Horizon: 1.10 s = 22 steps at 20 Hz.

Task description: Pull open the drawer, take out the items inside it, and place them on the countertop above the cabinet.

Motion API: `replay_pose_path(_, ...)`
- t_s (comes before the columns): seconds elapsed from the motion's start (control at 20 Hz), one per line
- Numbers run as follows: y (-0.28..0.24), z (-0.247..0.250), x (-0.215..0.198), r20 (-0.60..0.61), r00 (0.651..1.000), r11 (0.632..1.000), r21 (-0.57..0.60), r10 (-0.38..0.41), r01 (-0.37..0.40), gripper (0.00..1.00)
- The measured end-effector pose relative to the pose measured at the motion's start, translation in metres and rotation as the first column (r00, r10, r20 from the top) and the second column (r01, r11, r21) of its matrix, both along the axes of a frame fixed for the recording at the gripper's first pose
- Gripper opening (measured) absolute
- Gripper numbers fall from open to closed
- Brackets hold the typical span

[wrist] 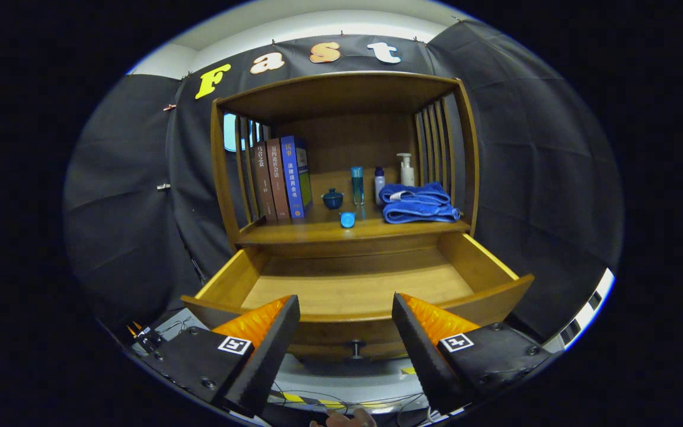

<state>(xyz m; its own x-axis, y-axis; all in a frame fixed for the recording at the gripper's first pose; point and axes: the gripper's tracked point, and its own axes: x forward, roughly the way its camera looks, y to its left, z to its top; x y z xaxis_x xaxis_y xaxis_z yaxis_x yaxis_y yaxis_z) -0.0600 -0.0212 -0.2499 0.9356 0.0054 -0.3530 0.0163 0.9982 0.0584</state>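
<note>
Nothing shows on the floor of the drawer point(353, 284) from where I sit; it stands pulled well out, though its near strip is hidden behind the front panel. My tool point(346, 314) hangs wide open and empty just short of that front, one finger to each side, with the knob point(356, 347) low between them. Up on the desk point(318, 232) over the drawer I see books point(279, 178) at the left, a small lidded pot point(332, 198), a blue cap point(347, 220) near the front edge, a tall blue bottle point(357, 185), a smaller bottle point(379, 181), a pump bottle point(405, 171) and a folded towel point(418, 203) at the right.

I judge the emptying is likely done, or nearly so. The main risk is trusting that too soon: something flat could lie against the front panel where I cannot see. If I dip in to check, the spread fingers could catch the panel's rim and shove the drawer. Reaching over the desk, I could nudge the cap off its edge into the drawer.
</note>
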Motion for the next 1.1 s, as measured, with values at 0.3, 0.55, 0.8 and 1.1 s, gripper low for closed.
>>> replay_pose_path(0.3, 0.000, -0.039, 0.010, -0.064, 0.998, 1.000, -0.002, -0.018, 0.018, 1.00)
replay_pose_path(0.55, -0.001, -0.056, 0.024, -0.091, 0.995, 0.999, -0.004, -0.038, 0.037, 1.00)
replay_pose_path(0.8, 0.001, -0.055, 0.026, -0.093, 0.995, 0.999, -0.014, -0.046, 0.045, 0.99)
replay_pose_path(1.1, 0.002, -0.055, 0.062, -0.123, 0.991, 0.999, -0.002, -0.047, 0.047, 0.99)
